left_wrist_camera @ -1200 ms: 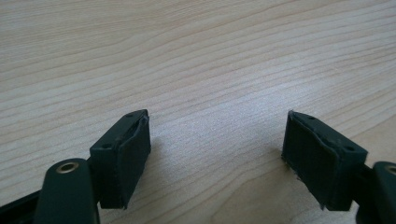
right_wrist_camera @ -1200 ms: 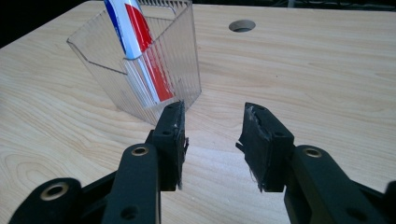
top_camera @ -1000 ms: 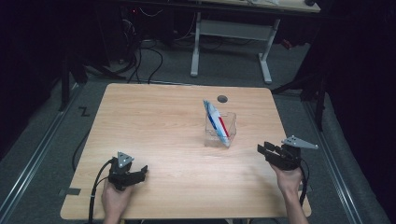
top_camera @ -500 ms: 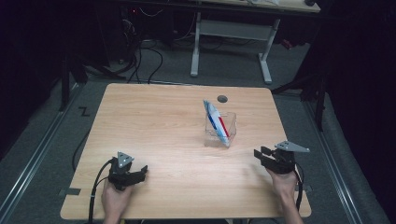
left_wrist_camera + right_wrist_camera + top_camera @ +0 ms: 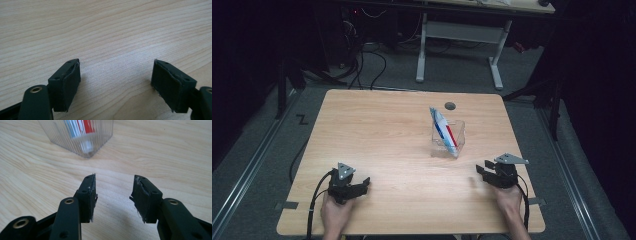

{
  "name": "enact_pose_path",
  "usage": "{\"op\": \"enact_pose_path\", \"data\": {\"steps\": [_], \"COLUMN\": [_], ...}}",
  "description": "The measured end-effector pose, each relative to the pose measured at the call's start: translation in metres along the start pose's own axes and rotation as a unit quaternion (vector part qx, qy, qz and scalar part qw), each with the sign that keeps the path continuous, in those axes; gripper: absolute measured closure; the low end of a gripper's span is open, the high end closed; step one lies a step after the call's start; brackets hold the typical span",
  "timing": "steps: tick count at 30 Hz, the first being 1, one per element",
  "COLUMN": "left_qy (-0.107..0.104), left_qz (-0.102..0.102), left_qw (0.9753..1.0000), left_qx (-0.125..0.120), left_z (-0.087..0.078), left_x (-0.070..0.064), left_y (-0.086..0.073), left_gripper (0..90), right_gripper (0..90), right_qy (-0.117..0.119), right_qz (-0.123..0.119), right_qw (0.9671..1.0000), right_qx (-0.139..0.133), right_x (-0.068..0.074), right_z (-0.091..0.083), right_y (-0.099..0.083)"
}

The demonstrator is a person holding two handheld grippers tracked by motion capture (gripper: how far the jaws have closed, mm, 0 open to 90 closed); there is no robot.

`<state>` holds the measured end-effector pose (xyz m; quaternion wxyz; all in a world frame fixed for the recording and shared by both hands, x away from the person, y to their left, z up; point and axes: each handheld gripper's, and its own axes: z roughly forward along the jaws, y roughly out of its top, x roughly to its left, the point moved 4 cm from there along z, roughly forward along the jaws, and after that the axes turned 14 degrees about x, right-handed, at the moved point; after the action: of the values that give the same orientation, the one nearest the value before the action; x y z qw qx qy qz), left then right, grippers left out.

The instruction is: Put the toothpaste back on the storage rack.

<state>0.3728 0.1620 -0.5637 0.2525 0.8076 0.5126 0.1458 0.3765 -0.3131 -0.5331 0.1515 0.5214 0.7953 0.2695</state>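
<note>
my right gripper (image 5: 484, 171) sits low on the table (image 5: 377, 130) with jaws partly apart and empty, just short of the clear container (image 5: 448, 137) holding the toothpaste tube (image 5: 443, 127), while my left gripper (image 5: 362, 184) rests wide open, gripping nothing.

A lab or test room, by the look of it — a plain wooden table (image 5: 377, 130) on grey carpet (image 5: 257, 150), black cables (image 5: 362, 60) trailing on the far floor, a white-legged desk (image 5: 459, 37) beyond, darkness all around.
</note>
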Motion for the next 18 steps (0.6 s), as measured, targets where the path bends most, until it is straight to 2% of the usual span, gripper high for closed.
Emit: {"op": "enact_pose_path", "data": {"steps": [2,5,9,10,12,18], "left_qy": [0.0,0.001,0.002,0.003,0.003,0.002], "left_qz": [0.0,0.001,0.001,0.001,0.001,0.001], "left_qw": [1.0,1.0,1.0,1.0,1.0,1.0], "left_qx": [0.0,0.001,0.001,0.001,0.001,0.002], "left_z": [0.0,0.0,0.0,0.0,0.0,0.0], "left_x": [0.0,0.0,0.0,0.0,0.0,0.0], "left_y": [0.0,0.0,0.0,0.0,0.0,0.0], "left_gripper": [23.9,23.9,23.9,23.9,23.9,23.9], "right_gripper": [52.6,49.9,46.7,46.2,45.5,42.3], "right_qy": [-0.003,-0.014,-0.007,-0.011,-0.011,-0.017], "right_qz": [0.002,-0.011,-0.026,-0.033,-0.032,-0.029], "right_qw": [1.0,0.9996,0.9986,0.9987,0.9991,0.9991], "right_qx": [0.006,0.021,0.044,0.037,0.025,0.026], "right_x": [0.001,0.003,0.007,0.007,0.008,0.007], "right_z": [0.005,0.011,0.022,0.024,0.026,0.026], "right_y": [-0.002,-0.004,-0.005,-0.006,-0.007,-0.007]}}
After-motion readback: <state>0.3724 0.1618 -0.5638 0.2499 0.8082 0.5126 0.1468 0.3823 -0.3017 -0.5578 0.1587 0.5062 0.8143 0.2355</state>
